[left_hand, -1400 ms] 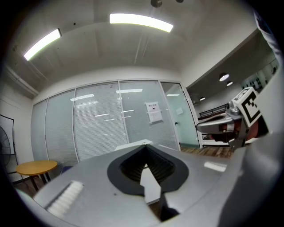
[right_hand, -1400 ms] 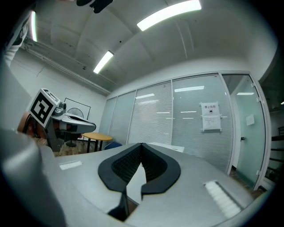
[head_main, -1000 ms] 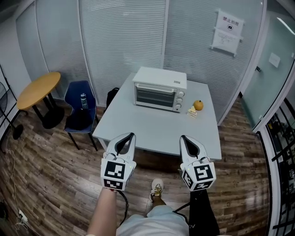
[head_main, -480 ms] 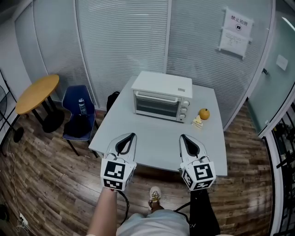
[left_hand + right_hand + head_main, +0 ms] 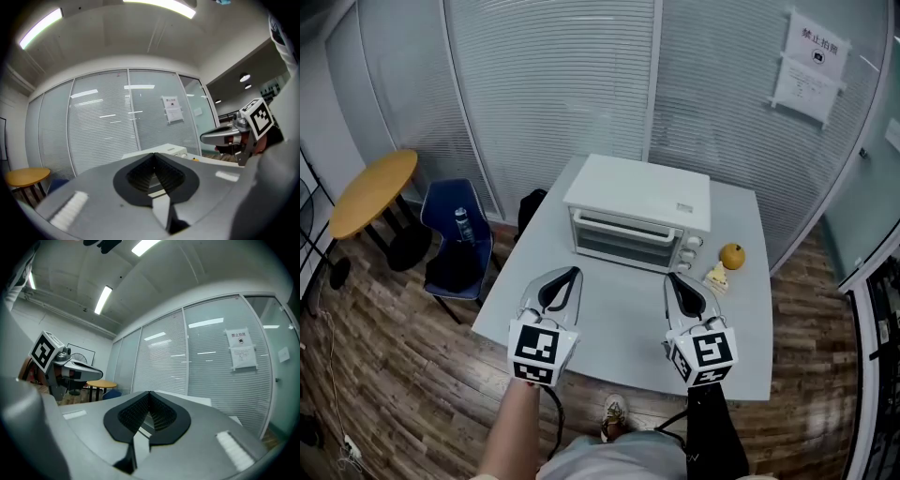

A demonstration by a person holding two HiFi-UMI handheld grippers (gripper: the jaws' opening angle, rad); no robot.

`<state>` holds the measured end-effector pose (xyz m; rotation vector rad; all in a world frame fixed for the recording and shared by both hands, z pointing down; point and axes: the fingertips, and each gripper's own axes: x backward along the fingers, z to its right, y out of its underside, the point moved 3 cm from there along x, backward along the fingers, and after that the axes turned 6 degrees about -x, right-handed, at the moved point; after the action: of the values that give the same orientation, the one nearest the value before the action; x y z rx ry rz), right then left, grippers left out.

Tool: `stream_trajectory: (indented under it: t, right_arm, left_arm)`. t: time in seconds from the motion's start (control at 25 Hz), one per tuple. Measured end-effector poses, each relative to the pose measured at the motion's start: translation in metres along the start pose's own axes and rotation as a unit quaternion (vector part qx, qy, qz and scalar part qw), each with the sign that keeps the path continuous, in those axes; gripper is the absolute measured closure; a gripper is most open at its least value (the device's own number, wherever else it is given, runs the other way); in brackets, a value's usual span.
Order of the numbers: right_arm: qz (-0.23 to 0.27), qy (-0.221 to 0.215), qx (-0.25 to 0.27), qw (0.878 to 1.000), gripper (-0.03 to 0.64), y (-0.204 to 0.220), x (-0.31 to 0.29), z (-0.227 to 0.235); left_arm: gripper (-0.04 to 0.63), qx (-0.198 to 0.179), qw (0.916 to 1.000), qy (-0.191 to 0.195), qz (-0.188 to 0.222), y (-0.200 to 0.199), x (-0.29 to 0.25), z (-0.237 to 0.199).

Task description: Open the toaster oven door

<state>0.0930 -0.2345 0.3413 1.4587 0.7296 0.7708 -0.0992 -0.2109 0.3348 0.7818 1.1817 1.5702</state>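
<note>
A white toaster oven (image 5: 639,214) stands at the back of a grey table (image 5: 609,323), its glass door (image 5: 623,240) closed and facing me. My left gripper (image 5: 572,273) hovers over the table's near left part, short of the oven, jaws shut and empty. My right gripper (image 5: 671,278) hangs level with it at the near right, also shut and empty. In the left gripper view the closed tips (image 5: 153,154) point at the oven (image 5: 165,150), with the right gripper (image 5: 234,136) beside. The right gripper view shows its tips (image 5: 149,393) meeting, the left gripper (image 5: 70,369) at the left.
An orange (image 5: 731,256) and a small yellow item (image 5: 715,276) lie right of the oven. Left of the table are a blue chair (image 5: 455,246) with a bottle (image 5: 463,226), a black bag (image 5: 531,206) and a round wooden table (image 5: 373,191). Blinded glass walls stand behind.
The view has moved forward to the table: the oven and table sit nearer and larger. Both grippers keep their pose, now over the tabletop instead of the floor.
</note>
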Motion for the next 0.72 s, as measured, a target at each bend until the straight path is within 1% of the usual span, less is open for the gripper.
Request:
stream_trajectory:
  t: [0.16,0.32,0.52,0.72]
  right_arm:
    - [-0.005,-0.007,-0.001,1.0,0.615,0.004,-0.044,0.022]
    - [-0.008,-0.008,0.001,1.0,0.615,0.004,-0.075,0.043]
    - [-0.012,-0.01,0.011,1.0,0.615,0.008,-0.097,0.056]
    - [-0.008,0.008,0.002,1.0,0.615,0.005,-0.111,0.071]
  left_arm:
    - [0.538,0.002,1.0,0.0,-0.007,0.007,-0.046,-0.014]
    - [0.538,-0.002,0.9999,0.004,-0.012,0.01,-0.083,-0.02]
    - [0.538,-0.002,0.9998,-0.002,-0.018,0.014,-0.112,-0.032]
    - [0.538,-0.008,0.9997,0.014,-0.019,0.013,-0.136,-0.036]
